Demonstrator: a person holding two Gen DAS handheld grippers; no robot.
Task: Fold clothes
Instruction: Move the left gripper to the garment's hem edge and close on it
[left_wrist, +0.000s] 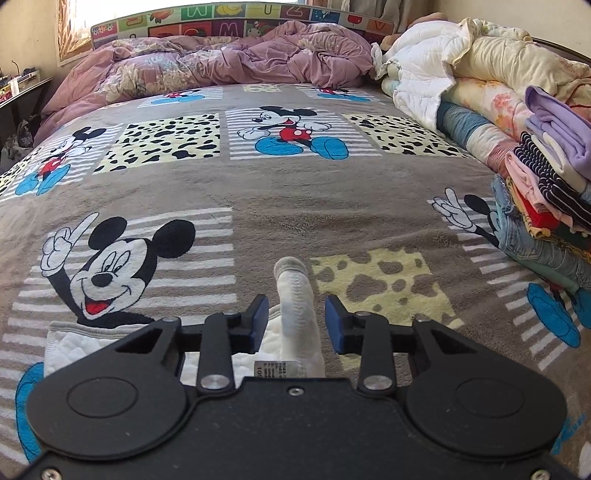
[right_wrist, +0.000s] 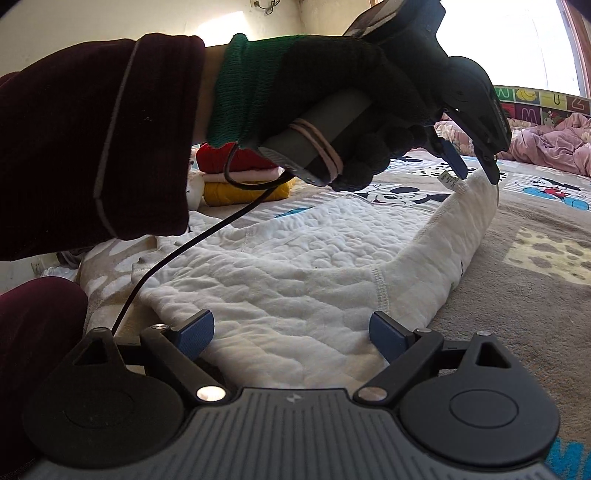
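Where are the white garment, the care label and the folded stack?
white garment (right_wrist: 295, 280): right wrist view, quilted middle.
care label (right_wrist: 448, 180): right wrist view, tag's printed face.
folded stack (left_wrist: 546, 192): left wrist view, striped piece in the pile.

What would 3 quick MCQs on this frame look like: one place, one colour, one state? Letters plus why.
1. Where is the stack of folded clothes in the left wrist view?
A. at the right edge of the bed
B. against the headboard
C. on the floor

2. What colour is the quilted garment being folded?
A. purple
B. white
C. red

3. What state is the right claw in?
A. shut on the garment
B. open over the garment
C. out of view

Key: 1 A, the pile sits on the blanket at the right edge. 2 B, the quilted cloth is white in both views. 3 B, its blue pads stand wide apart with cloth between and nothing pinched. The left claw is likewise open, around a raised fold.
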